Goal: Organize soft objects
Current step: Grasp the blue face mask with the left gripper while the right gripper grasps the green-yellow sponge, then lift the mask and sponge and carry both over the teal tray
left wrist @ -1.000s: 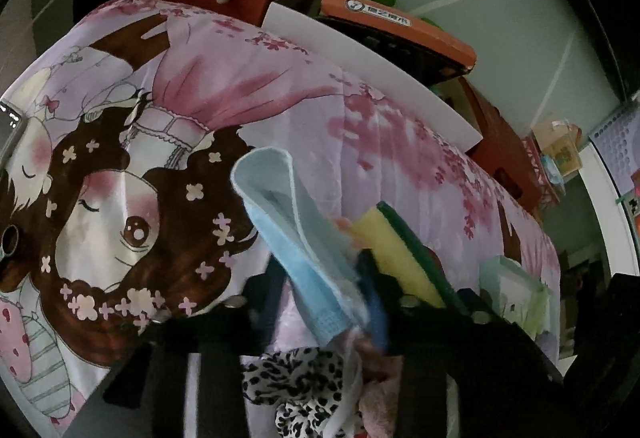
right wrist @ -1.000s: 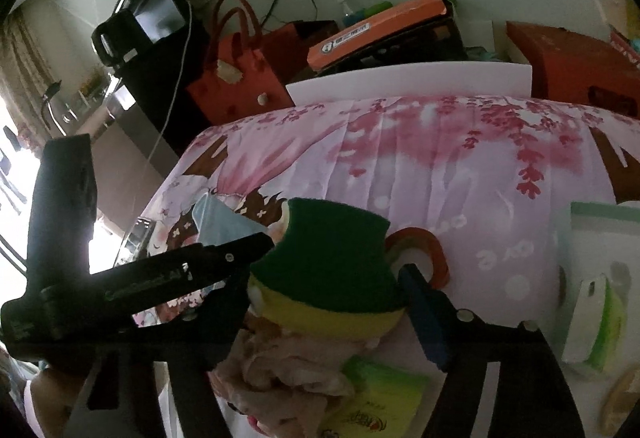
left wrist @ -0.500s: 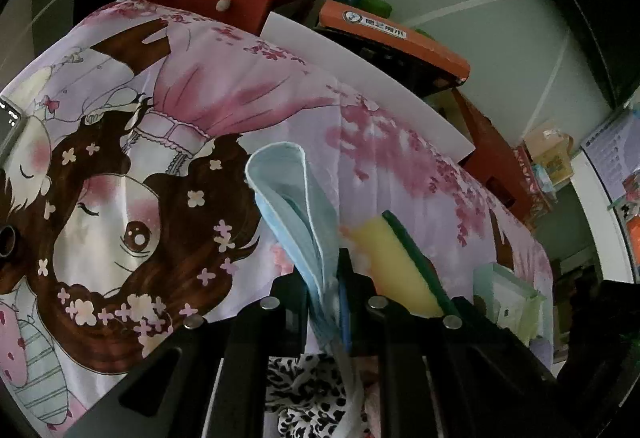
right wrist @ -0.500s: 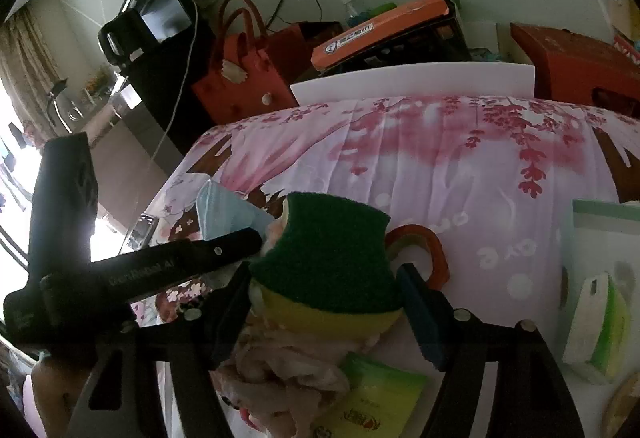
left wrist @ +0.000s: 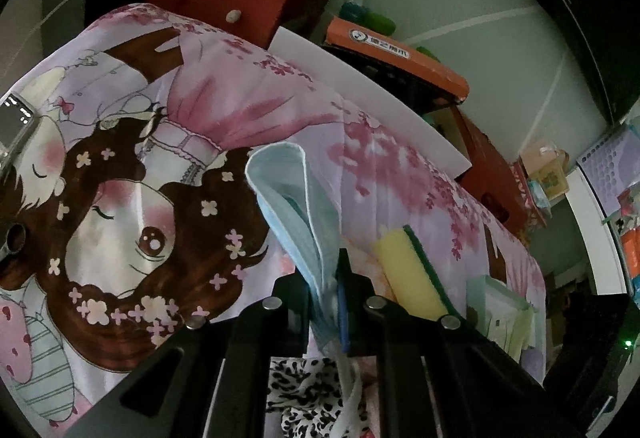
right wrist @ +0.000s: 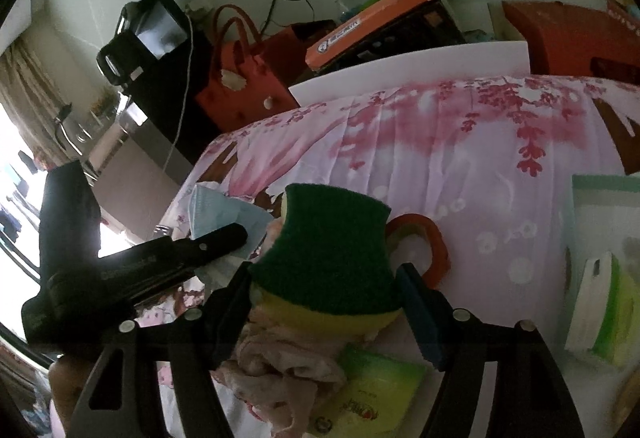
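Observation:
A light blue face mask (left wrist: 292, 205) stands up from my left gripper (left wrist: 326, 280), whose jaws are shut on its lower edge, above the pink cartoon-print bedsheet (left wrist: 132, 165). The right wrist view shows this same left gripper (right wrist: 218, 242) at the left, with the mask (right wrist: 224, 211) in it. My right gripper (right wrist: 324, 278) is shut on a sponge (right wrist: 332, 258), green scouring side up and yellow foam below, held off the sheet. From the left wrist view the sponge (left wrist: 408, 270) shows tilted at the right.
A leopard-print cloth (left wrist: 308, 394) and a crumpled pink cloth (right wrist: 280, 358) lie below the grippers beside a green packet (right wrist: 380, 394). A red ring (right wrist: 430, 246) and a clear zip bag (right wrist: 600, 278) lie to the right. A phone (left wrist: 16, 121), red bag (right wrist: 240, 89) and orange box (right wrist: 372, 21) border the sheet.
The left jaws have closed onto the blue mask, which now stands straighter. The right gripper keeps the sponge and has barely shifted.

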Available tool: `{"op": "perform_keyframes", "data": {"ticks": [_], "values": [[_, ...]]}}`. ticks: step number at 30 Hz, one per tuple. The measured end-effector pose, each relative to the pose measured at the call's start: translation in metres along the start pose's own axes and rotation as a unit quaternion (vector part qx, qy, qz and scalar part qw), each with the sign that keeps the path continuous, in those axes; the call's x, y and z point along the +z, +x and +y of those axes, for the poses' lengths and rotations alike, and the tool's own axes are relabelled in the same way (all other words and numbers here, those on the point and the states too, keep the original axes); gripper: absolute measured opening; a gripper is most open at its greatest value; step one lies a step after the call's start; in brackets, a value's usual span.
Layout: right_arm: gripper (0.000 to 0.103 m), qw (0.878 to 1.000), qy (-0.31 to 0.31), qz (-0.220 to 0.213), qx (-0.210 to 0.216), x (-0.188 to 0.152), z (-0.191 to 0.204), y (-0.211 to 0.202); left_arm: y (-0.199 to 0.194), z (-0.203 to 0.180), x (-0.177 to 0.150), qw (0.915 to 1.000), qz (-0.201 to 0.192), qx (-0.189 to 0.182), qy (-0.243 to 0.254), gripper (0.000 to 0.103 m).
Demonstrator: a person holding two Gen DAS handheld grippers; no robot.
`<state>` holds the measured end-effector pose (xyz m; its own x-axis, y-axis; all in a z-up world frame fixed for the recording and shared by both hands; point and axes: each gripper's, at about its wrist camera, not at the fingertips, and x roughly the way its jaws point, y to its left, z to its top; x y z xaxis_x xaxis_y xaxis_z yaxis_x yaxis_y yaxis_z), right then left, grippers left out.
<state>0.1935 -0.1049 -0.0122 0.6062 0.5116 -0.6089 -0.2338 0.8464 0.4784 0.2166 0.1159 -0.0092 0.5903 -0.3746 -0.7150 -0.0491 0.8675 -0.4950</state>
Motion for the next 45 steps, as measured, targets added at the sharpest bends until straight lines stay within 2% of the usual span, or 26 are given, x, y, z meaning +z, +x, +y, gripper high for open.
{"op": "perform_keyframes", "data": {"ticks": [4, 9, 14, 21, 26, 32, 35, 36, 37, 45], "values": [[0.074, 1.0, 0.013, -0.001, 0.013, 0.001, -0.005, -0.001, 0.001, -0.001, -0.001, 1.0, 0.001, 0.003, 0.004, 0.011], [0.075, 0.999, 0.024, 0.005, 0.022, 0.0, -0.007, 0.003, 0.005, -0.002, -0.003, 0.9996, 0.01, 0.026, 0.012, 0.011], [0.077, 1.0, 0.012, 0.005, 0.019, -0.001, -0.004, 0.005, -0.003, 0.002, -0.001, 0.9999, -0.001, 0.014, 0.003, 0.011], [0.079, 0.999, 0.017, 0.005, 0.035, -0.001, -0.007, 0.006, 0.003, 0.007, -0.002, 0.9994, 0.01, 0.033, -0.003, 0.011], [0.08, 0.999, 0.019, 0.006, 0.048, -0.001, -0.007, 0.008, 0.0, 0.012, -0.002, 0.9986, 0.005, 0.052, -0.007, 0.011], [0.082, 0.999, 0.031, 0.001, 0.037, 0.0, -0.014, 0.007, 0.001, 0.014, -0.003, 0.9983, 0.007, 0.057, -0.008, 0.011], [0.079, 0.999, 0.031, 0.002, 0.033, 0.0, -0.014, 0.007, 0.001, 0.012, -0.003, 0.9985, 0.006, 0.055, -0.005, 0.011], [0.074, 0.999, 0.029, 0.004, 0.034, -0.001, -0.014, 0.007, 0.001, 0.012, -0.003, 0.9985, 0.006, 0.054, -0.005, 0.011], [0.073, 0.999, 0.028, 0.006, 0.036, -0.001, -0.013, 0.008, 0.0, 0.012, -0.002, 0.9987, 0.006, 0.051, -0.006, 0.011], [0.07, 1.0, 0.014, -0.022, 0.018, 0.004, -0.006, -0.01, -0.017, 0.002, 0.002, 0.9994, -0.021, 0.029, 0.002, 0.011]]}}
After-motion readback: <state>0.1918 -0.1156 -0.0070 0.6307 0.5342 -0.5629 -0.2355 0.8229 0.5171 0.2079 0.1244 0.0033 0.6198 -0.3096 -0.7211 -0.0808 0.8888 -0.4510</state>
